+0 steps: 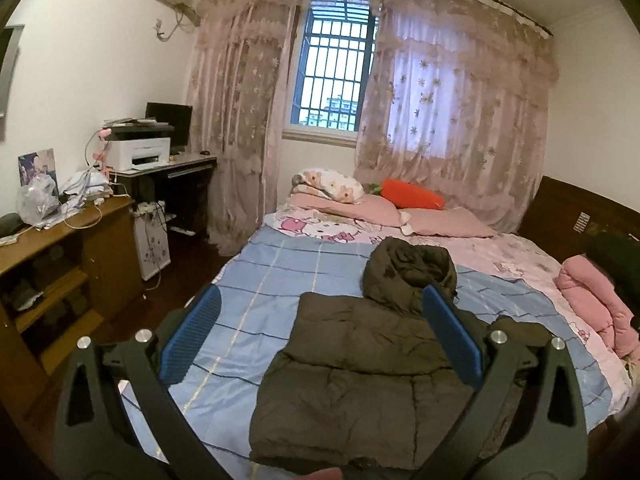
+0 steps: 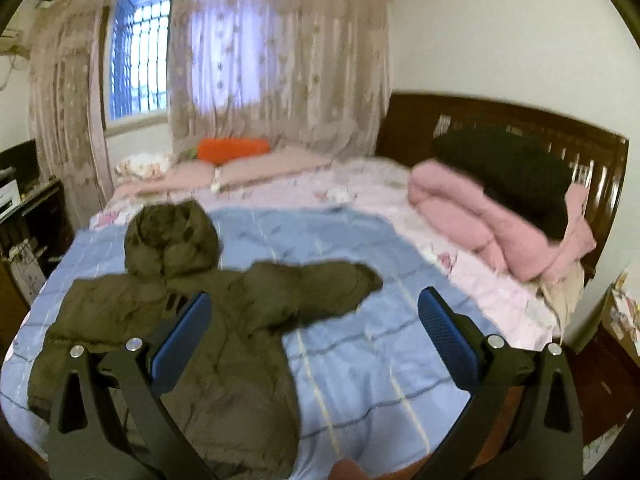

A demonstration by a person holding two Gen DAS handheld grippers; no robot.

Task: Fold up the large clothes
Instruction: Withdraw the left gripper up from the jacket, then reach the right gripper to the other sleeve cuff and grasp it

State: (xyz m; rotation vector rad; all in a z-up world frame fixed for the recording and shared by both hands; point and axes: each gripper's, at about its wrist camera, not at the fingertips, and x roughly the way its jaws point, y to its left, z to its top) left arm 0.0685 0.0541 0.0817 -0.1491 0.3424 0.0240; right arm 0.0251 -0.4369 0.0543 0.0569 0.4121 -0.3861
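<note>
An olive puffer jacket is lying flat on the blue striped sheet, hood pointing away, one sleeve stretching out just ahead of the right gripper. The left gripper is hovering above the jacket's body. Both grippers are spread wide, grasping nothing. Beyond the right gripper, a pink quilt is sitting by the headboard.

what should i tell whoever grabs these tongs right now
Left tongs: open, empty, above the jacket body.
Right tongs: open, empty, near the spread sleeve.
The dark olive hooded puffer jacket lies flat on the blue checked bedsheet, hood toward the pillows.
Done: one sleeve appears folded in.
Left: fold the outstretched sleeve, hood, then body.
</note>
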